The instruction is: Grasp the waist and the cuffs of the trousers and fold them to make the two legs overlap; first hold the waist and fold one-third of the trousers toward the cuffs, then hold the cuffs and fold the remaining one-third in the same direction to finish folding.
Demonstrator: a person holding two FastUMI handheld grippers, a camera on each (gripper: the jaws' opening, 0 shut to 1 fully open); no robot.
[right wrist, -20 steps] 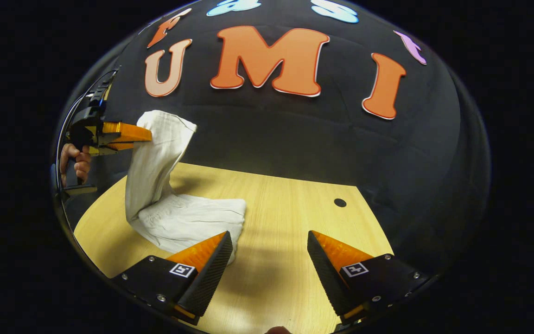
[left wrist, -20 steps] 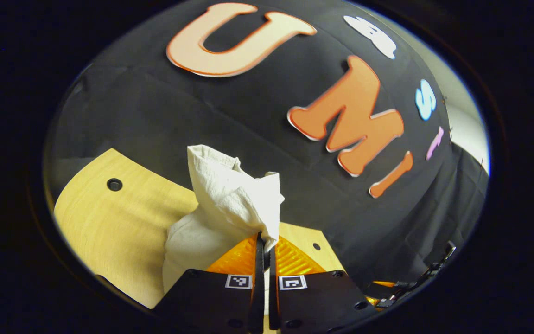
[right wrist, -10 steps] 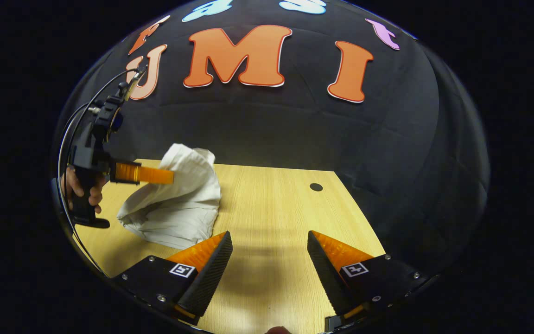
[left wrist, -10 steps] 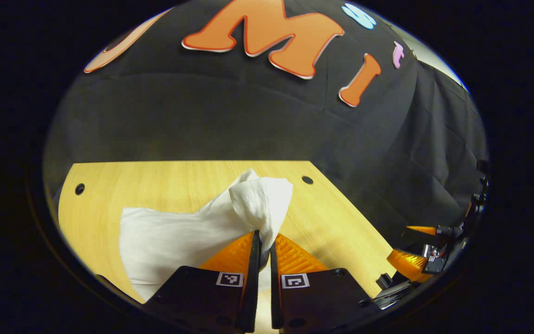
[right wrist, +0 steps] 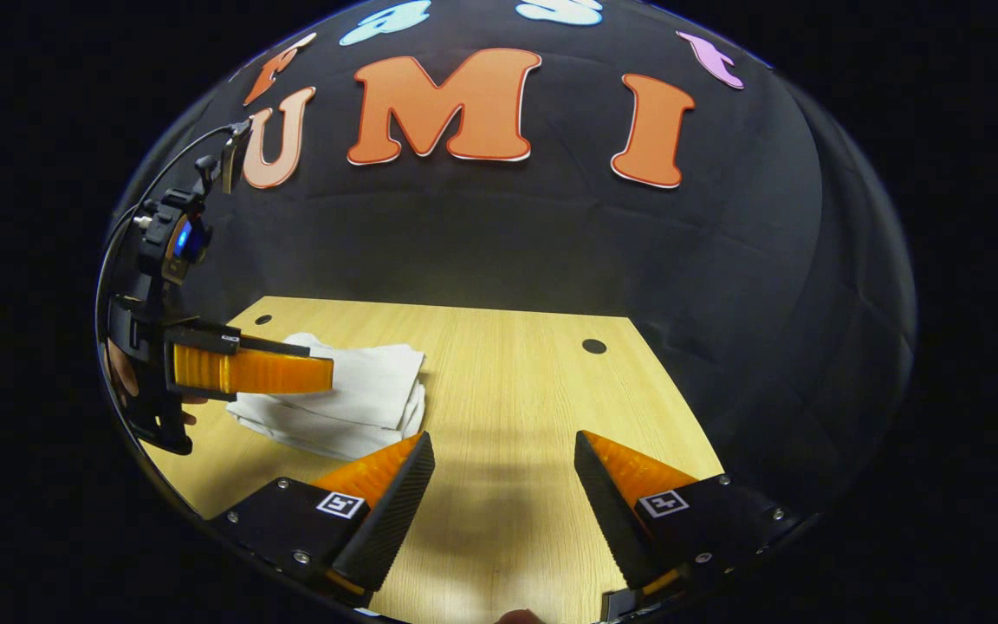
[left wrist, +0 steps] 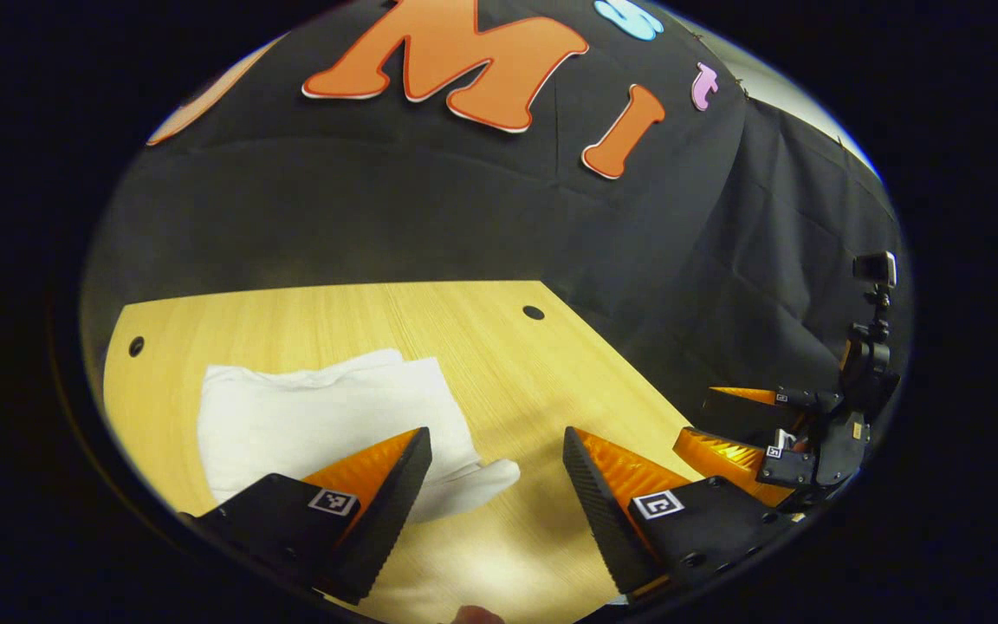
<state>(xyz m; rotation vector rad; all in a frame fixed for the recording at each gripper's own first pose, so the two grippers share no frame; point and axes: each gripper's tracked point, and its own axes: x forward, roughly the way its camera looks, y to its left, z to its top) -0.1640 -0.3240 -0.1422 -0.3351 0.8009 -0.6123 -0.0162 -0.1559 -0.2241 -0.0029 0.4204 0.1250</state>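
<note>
L gripper (left wrist: pixel 496 442): jaws wide apart, nothing between them, bare table (left wrist: pixel 499 347) in the gap. Hangs just above the table's near edge. Its left finger (left wrist: pixel 378 485) overlaps the near right corner of the trousers (left wrist: pixel 326 416) in left gripper view; can't tell if touching.

R gripper (right wrist: pixel 503 446): also spread wide, holding nothing, only wood grain between the fingers. Sits over the near edge, right of the cloth and apart from it.

Trousers: white, folded into a compact flat stack on the near-left part of the table. Roughly rectangular, several layers visible at the right-hand edge in right gripper view (right wrist: pixel 352 394). Top face smooth w/ light creases. One small rounded tab of fabric (left wrist: pixel 486 477) sticks out from the near right corner, lying flat on the wood.

In right gripper view the L gripper (right wrist: pixel 317 368) shows side-on at far left, fingers pointing right over the stack, w/ a hand (right wrist: pixel 122 373) on the grip behind it, mostly hidden. In left gripper view the R gripper (left wrist: pixel 729 416) shows at right, by the table's right edge.

Farther back: light wood tabletop, small dark holes (right wrist: pixel 593 346) near the far corners. Black cloth wall (right wrist: pixel 551 251) behind.
</note>
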